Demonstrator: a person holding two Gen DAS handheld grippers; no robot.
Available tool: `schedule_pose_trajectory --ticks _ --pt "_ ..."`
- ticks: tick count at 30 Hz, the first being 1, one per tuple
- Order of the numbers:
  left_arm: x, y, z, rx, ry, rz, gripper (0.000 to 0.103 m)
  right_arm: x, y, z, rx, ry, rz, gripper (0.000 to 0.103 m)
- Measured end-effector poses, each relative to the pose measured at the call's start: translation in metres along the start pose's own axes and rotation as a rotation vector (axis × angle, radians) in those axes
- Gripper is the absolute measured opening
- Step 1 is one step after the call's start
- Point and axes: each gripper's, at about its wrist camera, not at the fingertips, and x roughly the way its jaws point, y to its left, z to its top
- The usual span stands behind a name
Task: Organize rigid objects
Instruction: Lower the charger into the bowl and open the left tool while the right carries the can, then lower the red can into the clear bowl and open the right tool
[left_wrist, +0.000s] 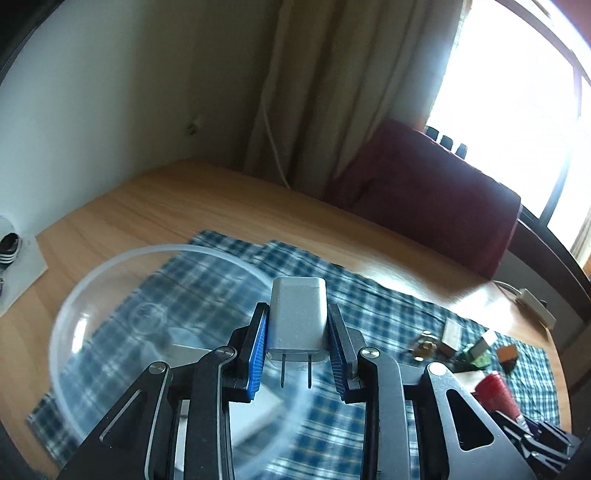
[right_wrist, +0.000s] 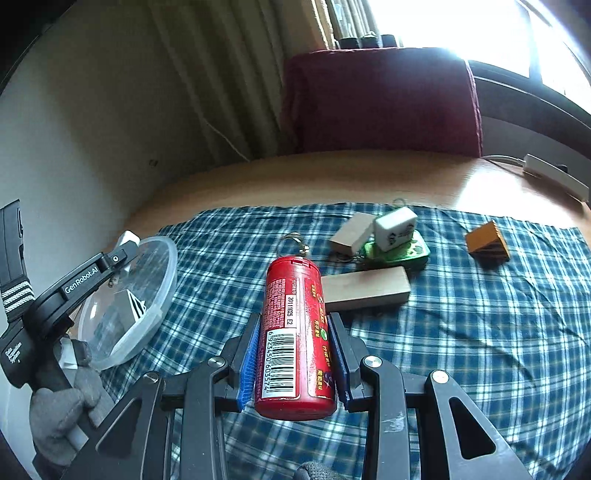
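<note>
Item: sorting of rigid objects into clear bowl, partway done.

Left wrist view: left gripper (left_wrist: 297, 345) clamped on a white charger plug (left_wrist: 298, 317), prongs toward the camera, held above the clear plastic bowl (left_wrist: 79, 295); pale items already lie inside.
Right wrist view: right gripper (right_wrist: 295, 354) clamped on a red canister (right_wrist: 295, 332) over the checked cloth (right_wrist: 480, 332). Still loose: long wooden block (right_wrist: 365, 288), mahjong tile (right_wrist: 395, 228), green tin (right_wrist: 413, 254), orange block (right_wrist: 487, 242).

Blue-white plaid cloth (right_wrist: 461, 314), red canister (right_wrist: 295, 332), orange block (right_wrist: 487, 242), silver-white charger (left_wrist: 298, 317)
</note>
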Motion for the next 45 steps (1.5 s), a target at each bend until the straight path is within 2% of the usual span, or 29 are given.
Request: schedule_pose_trajectory --ticks 8,13,21,23,32,45 --pt "-0.004 0.045 0.003 -0.041 -0.026 0.086 0.031 0.008 0.022 0.000 -0.048 0.018 0.004 0.036" --pt "-0.003 0.073 0.002 -0.098 -0.015 0.121 0.033 0.013 0.040 0.002 -0.084 0.025 0.026 0.036" --pt "-0.006 0.101 -0.004 -0.168 -0.046 0.174 0.070 0.022 0.074 0.005 -0.157 0.031 0.058 0.036" --pt "-0.008 0.107 -0.006 -0.192 -0.064 0.191 0.074 0.026 0.084 0.007 -0.176 0.028 0.068 0.036" --pt "-0.012 0.119 -0.006 -0.233 -0.096 0.230 0.076 0.051 0.120 0.015 -0.214 0.059 0.114 0.036" --pt "-0.011 0.119 -0.007 -0.227 -0.090 0.233 0.078 0.080 0.148 0.015 -0.268 0.075 0.105 0.036"
